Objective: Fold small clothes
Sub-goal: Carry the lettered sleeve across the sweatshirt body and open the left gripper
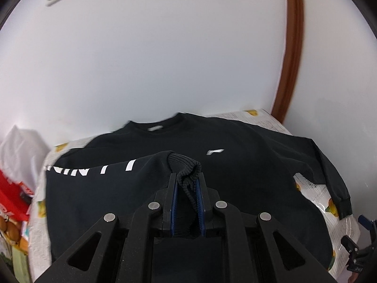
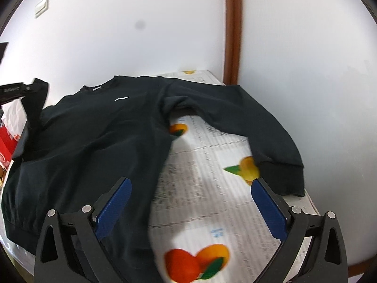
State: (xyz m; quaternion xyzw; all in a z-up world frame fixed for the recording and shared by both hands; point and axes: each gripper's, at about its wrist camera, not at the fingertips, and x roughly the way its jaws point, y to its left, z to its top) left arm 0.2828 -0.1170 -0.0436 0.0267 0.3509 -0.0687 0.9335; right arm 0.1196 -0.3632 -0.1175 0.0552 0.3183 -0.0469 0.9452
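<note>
A black sweatshirt (image 1: 235,172) lies spread face up on the table; it also shows in the right wrist view (image 2: 99,136). My left gripper (image 1: 187,176) is shut on the ribbed cuff (image 1: 186,165) of the left sleeve and holds it lifted over the chest, with white lettering along that sleeve. The left gripper also shows at the far left of the right wrist view (image 2: 16,89). My right gripper (image 2: 190,186) is open and empty above the tablecloth, between the shirt's body and the right sleeve cuff (image 2: 282,176).
The table (image 2: 207,212) has a white cloth printed with oranges. A white wall and a brown door frame (image 2: 232,28) stand behind it. A red box (image 1: 11,195) and white bag (image 1: 21,146) sit left of the table. The table edge is close on the right.
</note>
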